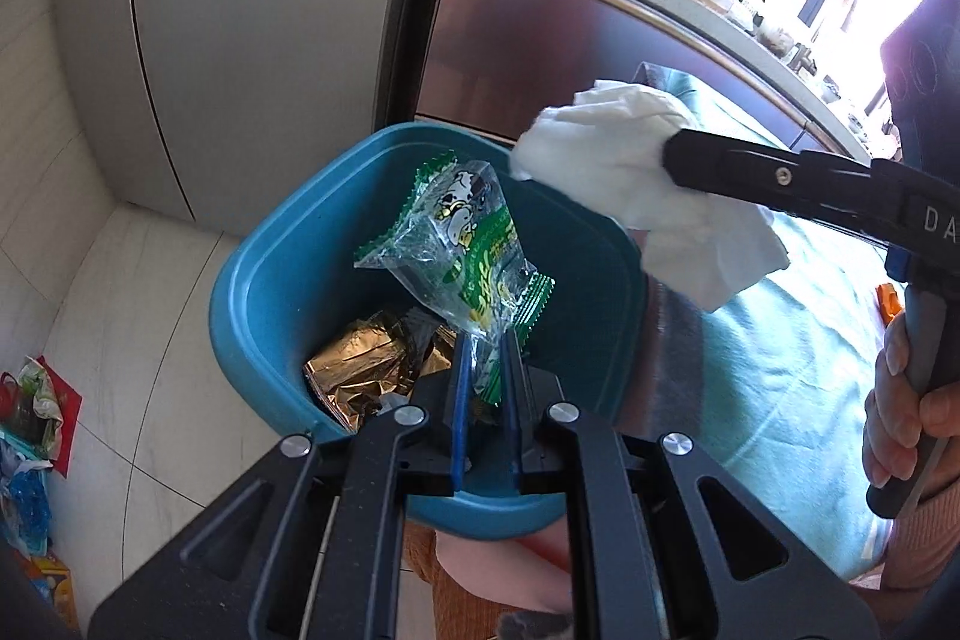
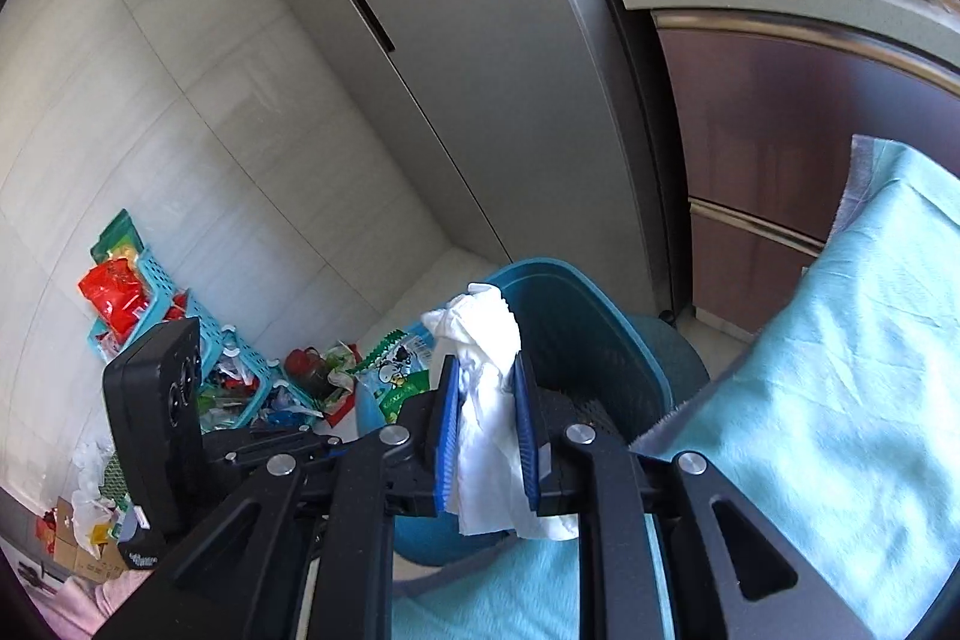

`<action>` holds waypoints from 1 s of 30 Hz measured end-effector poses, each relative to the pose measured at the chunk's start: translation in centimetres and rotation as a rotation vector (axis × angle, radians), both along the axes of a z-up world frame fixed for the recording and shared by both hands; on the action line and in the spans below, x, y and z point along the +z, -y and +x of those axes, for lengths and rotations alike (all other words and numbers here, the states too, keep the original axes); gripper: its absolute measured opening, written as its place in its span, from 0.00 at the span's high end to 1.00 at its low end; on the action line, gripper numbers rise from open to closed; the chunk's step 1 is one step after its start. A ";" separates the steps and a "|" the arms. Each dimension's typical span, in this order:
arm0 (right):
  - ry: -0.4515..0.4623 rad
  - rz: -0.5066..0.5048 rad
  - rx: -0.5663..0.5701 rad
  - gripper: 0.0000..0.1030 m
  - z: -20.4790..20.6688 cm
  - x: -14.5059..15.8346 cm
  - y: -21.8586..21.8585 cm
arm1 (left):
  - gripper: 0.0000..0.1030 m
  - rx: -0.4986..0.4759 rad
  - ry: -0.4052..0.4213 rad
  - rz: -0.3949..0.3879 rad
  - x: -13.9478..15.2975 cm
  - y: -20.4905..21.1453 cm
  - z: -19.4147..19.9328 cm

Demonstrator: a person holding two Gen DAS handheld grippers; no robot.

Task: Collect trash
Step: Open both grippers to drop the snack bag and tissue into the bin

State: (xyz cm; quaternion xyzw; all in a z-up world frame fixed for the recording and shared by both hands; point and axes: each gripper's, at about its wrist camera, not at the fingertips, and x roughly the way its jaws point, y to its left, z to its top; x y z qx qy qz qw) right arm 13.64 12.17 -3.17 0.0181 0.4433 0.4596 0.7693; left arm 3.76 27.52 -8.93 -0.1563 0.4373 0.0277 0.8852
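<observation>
Risks first, left to right. The left gripper (image 1: 485,364) is clenched on the lower end of a clear crinkly plastic snack wrapper w/ green print and cartoon dogs (image 1: 462,250), held over the open mouth of the teal plastic waste bin (image 1: 252,280). Most of the wrapper stands free above the pads – being light and stiff, it could cling to the blue pads (image 1: 459,400) on release, or be tipped out past the rim rather than in.

Further right, the right gripper (image 2: 485,400) is clamped on a crumpled white paper tissue (image 1: 630,178), seen in the left wrist view at the bin's far-right rim, partly over the pale teal cloth-covered surface (image 1: 798,340). If let go here, the tissue would prob. land on the cloth or the rim, not inside. The two grippers are near each other – a bump is possible.

Containers: the bin already holds crumpled gold foil packaging (image 1: 360,370) and some darker scraps at the bottom. On the floor at left, perforated turquoise plastic baskets (image 2: 180,304) are seen w/ red and green packets in and around them; exact contents cannot be told.
</observation>
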 end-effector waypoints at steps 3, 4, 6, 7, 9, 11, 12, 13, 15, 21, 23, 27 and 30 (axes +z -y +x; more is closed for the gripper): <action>-0.008 -0.031 -0.006 0.83 0.4 -0.8 -1.0 | 0.90 0.008 -0.013 0.004 -0.4 0.2 0.5; -0.011 -0.039 -0.009 0.83 0.6 -1.1 -1.3 | 0.90 0.011 -0.015 0.002 -0.6 0.2 0.7; -0.022 -0.053 -0.014 0.83 0.8 -1.7 -1.7 | 0.90 0.018 -0.018 0.000 -0.9 0.1 1.1; -0.026 -0.060 -0.013 0.83 0.9 -1.9 -2.0 | 0.90 0.020 -0.019 -0.002 -1.0 0.1 1.3; -0.031 -0.074 -0.015 0.81 1.1 -2.3 -2.3 | 0.90 0.026 -0.028 -0.004 -1.4 -0.1 1.8; -0.034 -0.087 -0.017 0.78 1.1 -2.6 -2.7 | 0.89 0.031 -0.032 -0.004 -1.9 -0.3 2.3; -0.033 -0.090 -0.023 0.75 1.1 -2.6 -2.8 | 0.89 0.034 -0.036 -0.005 -2.1 -0.3 2.5; -0.036 -0.091 -0.022 0.73 1.2 -2.8 -2.9 | 0.89 0.035 -0.037 -0.006 -2.2 -0.3 2.7; -0.040 -0.093 -0.026 0.73 1.4 -3.0 -3.0 | 0.88 0.044 -0.041 -0.007 -2.7 -0.6 2.8; -0.052 -0.073 -0.035 0.72 1.8 -3.1 -2.3 | 0.86 0.059 -0.052 -0.023 -3.6 -0.7 3.5; -0.055 -0.063 -0.036 0.71 1.8 -2.9 -1.9 | 0.84 0.059 -0.048 -0.029 -3.6 -1.0 3.2; -0.055 -0.044 -0.031 0.70 1.5 -2.4 -1.0 | 0.80 0.057 -0.026 -0.028 -3.1 -0.9 2.7; -0.026 -0.030 -0.023 0.68 0.9 -1.4 0.2 | 0.76 0.048 0.008 -0.023 -2.0 -0.4 1.8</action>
